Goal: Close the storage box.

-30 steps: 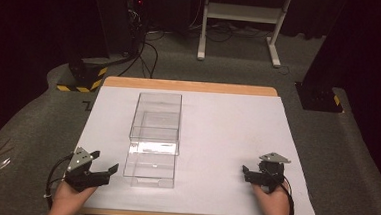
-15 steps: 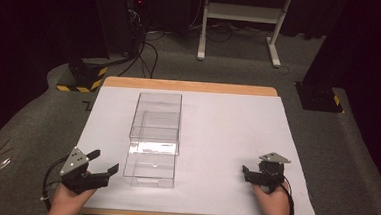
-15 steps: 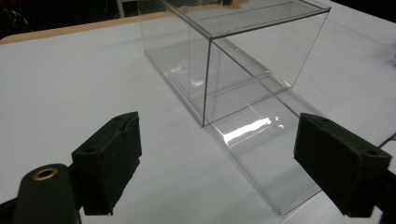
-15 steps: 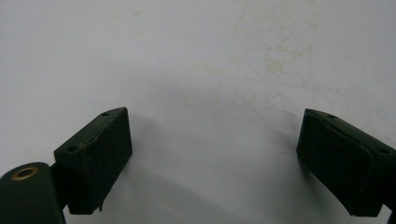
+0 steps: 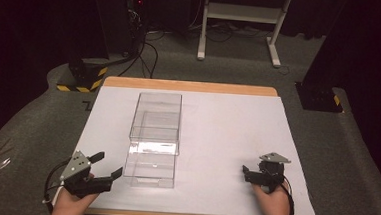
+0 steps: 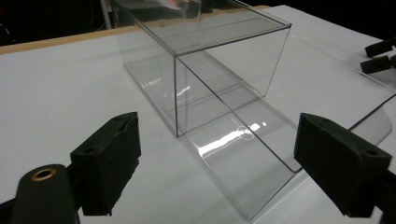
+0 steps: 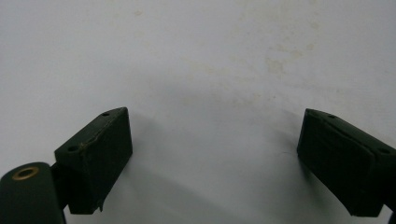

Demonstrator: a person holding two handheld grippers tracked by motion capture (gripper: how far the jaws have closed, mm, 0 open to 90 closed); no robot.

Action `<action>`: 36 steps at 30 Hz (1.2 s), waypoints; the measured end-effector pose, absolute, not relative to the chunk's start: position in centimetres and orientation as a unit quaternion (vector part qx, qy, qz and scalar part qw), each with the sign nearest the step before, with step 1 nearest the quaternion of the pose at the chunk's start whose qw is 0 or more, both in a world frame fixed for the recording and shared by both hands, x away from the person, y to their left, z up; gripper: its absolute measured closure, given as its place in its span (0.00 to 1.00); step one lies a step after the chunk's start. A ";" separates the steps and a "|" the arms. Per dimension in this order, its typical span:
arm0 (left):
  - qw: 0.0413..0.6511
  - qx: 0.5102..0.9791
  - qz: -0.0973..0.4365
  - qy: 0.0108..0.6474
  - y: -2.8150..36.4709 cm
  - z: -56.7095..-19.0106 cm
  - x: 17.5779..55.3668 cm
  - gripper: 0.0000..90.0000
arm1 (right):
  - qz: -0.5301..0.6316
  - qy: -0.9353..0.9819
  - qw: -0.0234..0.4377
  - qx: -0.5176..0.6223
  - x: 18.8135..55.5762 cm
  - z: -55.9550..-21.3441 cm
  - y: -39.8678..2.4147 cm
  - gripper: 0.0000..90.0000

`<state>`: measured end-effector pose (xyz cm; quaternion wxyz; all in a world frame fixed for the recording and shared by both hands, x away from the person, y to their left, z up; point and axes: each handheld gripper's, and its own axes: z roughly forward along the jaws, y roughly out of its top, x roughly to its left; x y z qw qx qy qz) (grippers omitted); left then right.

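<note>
The left gripper (image 5: 94, 171) (jaws wide, holding nothing) has edged toward the clear box (image 5: 154, 135) near the table's front edge; the right gripper (image 7: 224, 158) stays wide, idle.

A clear box (image 5: 154, 135) stands left of centre on the white sheet (image 5: 227, 130), blocking the middle-left lane; the sheet's right half and far left strip lie bare, passable.
</note>
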<state>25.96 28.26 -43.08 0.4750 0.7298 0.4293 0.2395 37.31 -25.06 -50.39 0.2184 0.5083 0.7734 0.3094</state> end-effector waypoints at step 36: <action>0.471 0.748 0.200 0.423 26.8 -45.1 26.3 0.13 | 0.310 0.774 0.218 0.508 37.3 -50.4 -25.1 0.11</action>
